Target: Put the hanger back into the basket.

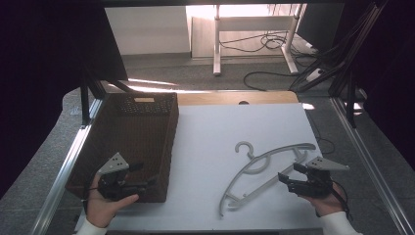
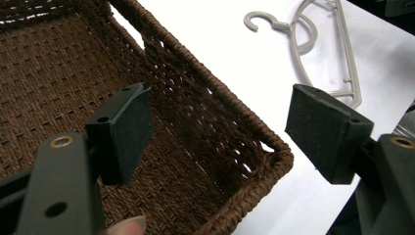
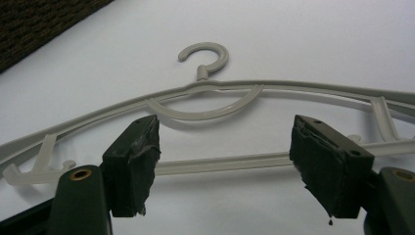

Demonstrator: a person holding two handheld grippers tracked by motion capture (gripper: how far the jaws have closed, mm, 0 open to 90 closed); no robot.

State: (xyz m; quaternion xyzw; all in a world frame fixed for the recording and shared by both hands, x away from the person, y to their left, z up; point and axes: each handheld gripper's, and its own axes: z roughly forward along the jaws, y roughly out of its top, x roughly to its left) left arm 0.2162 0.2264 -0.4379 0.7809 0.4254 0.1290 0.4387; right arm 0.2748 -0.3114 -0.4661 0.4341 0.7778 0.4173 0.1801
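White desk (image 1: 205,147) carries a brown wicker basket (image 1: 147,122) at left and a grey plastic hanger (image 1: 264,169) lying flat at right, where the right tool (image 1: 292,177), jaws spread, seemingly straddles its thin lower bar and could skid it away, while the left tool (image 1: 139,176) gapes over the basket's corner.

Lab or office test bay: aluminium-framed table (image 1: 73,152), desk legs (image 1: 217,44), loose floor cables (image 1: 264,41), carpet.

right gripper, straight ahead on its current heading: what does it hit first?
Probably the hanger: the right gripper is open, its fingers straddling the hanger's bottom bar. Depth is unclear, so it may meet the white table under it.
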